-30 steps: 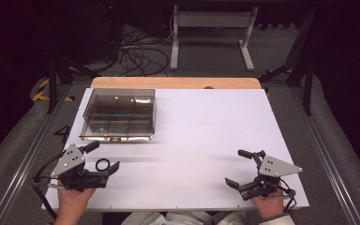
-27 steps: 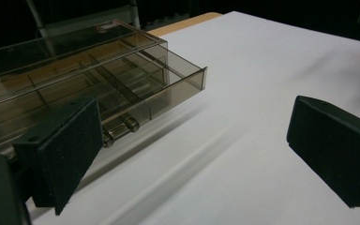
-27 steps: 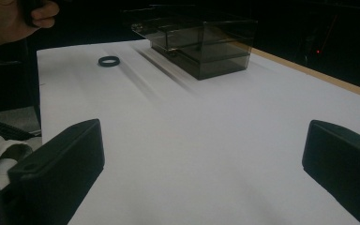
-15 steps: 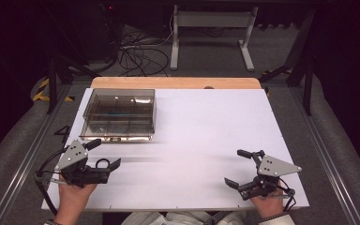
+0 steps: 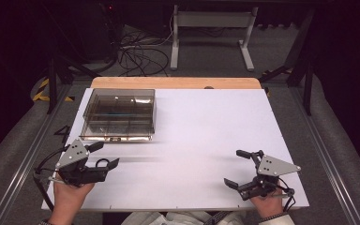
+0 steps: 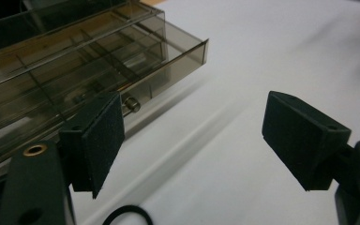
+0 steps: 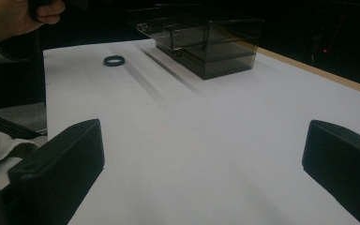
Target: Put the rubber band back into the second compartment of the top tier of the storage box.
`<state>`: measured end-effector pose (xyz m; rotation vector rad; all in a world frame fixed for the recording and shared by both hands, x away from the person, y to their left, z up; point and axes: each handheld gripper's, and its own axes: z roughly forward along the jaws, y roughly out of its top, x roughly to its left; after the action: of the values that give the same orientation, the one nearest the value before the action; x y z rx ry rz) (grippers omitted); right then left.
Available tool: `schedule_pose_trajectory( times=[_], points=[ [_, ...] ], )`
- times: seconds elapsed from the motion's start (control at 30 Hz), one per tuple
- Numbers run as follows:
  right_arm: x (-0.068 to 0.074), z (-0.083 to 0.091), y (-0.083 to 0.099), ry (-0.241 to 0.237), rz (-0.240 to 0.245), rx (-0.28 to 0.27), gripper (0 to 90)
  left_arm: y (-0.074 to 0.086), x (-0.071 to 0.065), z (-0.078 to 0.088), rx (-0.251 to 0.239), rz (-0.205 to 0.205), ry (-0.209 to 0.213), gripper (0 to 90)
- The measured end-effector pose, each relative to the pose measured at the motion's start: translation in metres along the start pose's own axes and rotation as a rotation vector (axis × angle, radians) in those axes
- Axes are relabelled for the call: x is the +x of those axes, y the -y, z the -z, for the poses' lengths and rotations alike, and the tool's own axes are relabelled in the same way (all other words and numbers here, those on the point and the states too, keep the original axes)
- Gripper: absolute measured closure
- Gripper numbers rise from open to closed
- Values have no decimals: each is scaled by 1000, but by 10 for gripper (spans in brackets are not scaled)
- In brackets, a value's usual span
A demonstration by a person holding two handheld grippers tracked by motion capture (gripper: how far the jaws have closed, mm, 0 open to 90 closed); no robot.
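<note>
On the white bench (image 5: pixel 206 140), a small black ring (image 7: pixel 114 60) is seen between the left tool's (image 5: pixel 104 154) wide-open jaws, near a clear box (image 5: pixel 118 115). Light and probably rubbery, it is best pinched across its rim. The right tool (image 5: pixel 238 168) is held open, empty.

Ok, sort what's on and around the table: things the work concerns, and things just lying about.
In the job:
left gripper, jaws open
black ring on the white table by the left gripper
smoky clear compartment box

Lying about:
cables on the floor
white frame beyond the table
right gripper, jaws open
</note>
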<state>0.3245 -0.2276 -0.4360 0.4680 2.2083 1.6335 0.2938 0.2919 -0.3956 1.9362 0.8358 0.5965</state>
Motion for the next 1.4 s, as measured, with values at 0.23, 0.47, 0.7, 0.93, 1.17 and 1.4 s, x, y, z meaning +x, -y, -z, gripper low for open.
schedule_pose_trajectory(
  times=[0.23,0.47,0.7,0.93,1.17,1.4],
  points=[
    [0,-1,0,-5,2,3,1,-1,0,-6,97,-40,21,267],
    [0,-1,1,-10,0,5,2,0,8,-9,166,-19,49,291],
    [0,-2,1,-16,0,9,2,2,17,-14,219,65,95,311],
    [0,-2,1,-20,0,10,2,4,20,-16,243,53,87,327],
    [0,-1,1,-28,1,8,1,11,22,-24,317,10,47,436],
    [0,-2,1,-31,0,11,1,20,27,-34,380,15,41,477]
  ],
)
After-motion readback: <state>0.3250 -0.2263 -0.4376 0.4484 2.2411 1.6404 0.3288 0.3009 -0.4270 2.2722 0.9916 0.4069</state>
